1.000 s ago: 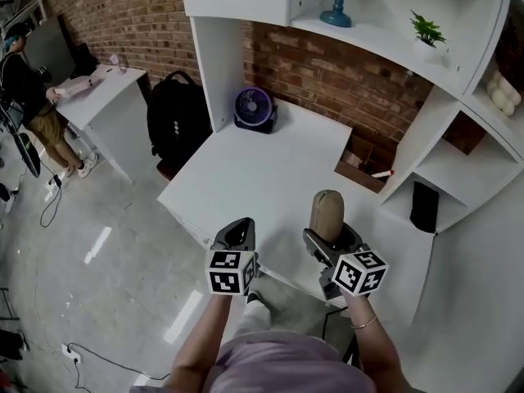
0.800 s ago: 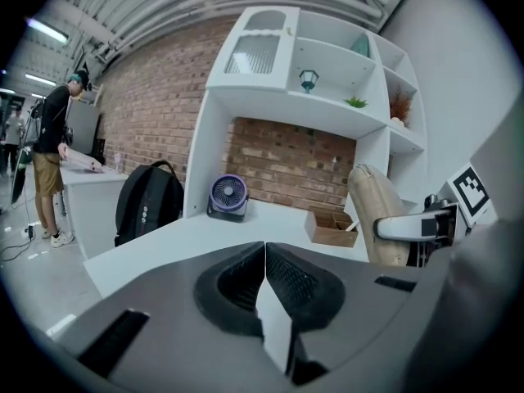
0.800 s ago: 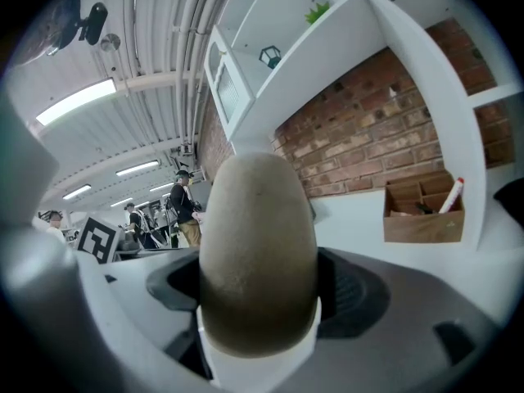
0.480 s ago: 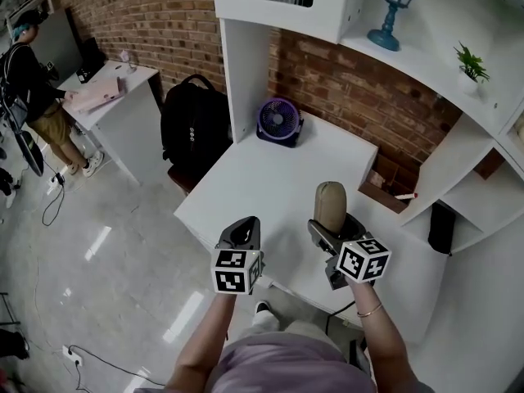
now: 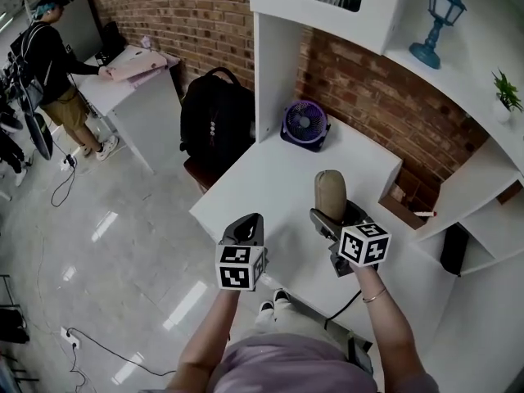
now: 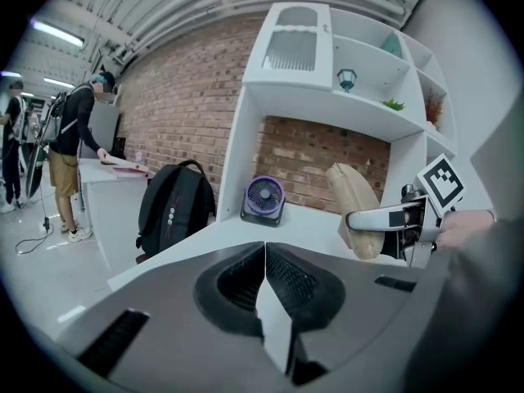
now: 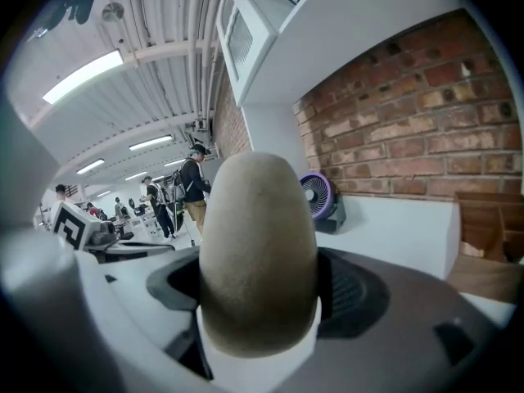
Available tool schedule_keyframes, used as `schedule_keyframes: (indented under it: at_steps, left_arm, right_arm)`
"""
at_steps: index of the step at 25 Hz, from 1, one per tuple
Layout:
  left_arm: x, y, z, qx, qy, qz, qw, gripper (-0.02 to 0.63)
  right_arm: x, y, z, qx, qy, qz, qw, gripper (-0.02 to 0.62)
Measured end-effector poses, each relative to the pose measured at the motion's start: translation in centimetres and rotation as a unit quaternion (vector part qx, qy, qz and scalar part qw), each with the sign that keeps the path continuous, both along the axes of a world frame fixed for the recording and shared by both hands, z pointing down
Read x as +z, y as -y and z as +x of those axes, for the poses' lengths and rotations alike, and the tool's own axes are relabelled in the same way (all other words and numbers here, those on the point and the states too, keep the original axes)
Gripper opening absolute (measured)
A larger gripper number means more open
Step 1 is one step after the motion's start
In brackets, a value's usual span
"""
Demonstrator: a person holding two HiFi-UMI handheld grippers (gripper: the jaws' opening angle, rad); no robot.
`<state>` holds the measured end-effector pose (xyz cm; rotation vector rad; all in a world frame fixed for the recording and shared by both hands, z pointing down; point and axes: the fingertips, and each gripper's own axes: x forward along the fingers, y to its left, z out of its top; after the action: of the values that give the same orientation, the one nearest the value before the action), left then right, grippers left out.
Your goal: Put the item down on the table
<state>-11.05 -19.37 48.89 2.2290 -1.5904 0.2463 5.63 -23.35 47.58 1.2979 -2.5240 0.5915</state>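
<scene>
A tan, rounded oblong item stands upright between the jaws of my right gripper, which is shut on it over the near part of the white table. In the right gripper view the item fills the middle, with a dark pad pressed on each side of the right gripper. Whether its bottom touches the table is hidden. My left gripper hovers at the table's near edge to the left, jaws closed on nothing. From there the item shows at the right.
A purple fan stands at the table's back by the brick wall. A black backpack sits left of the table. White shelving holds a blue lamp and a small plant. A person stands at a side desk.
The head view has swung, so the table and shelves sit further right and lower in the picture. Both grippers keep their places, and the right one still holds the item.
</scene>
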Motion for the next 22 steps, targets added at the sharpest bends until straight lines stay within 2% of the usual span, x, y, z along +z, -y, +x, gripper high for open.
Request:
schedule_keyframes:
  at_steps: [11,22]
  left_arm:
    - [-0.1,2.5,-2.0,-0.050,0.004,-0.005,0.9987,0.005]
    - [1.2,4.0,-2.7,-0.072,0.001,-0.018,0.9972,0.005]
  right_arm:
    - [2.2,5.5,-3.1,-0.069,-0.049,-0.016,0.996,0.393]
    - [4.6,9.8,-3.9,-0.100,-0.109,-0.037,0.988,0.393]
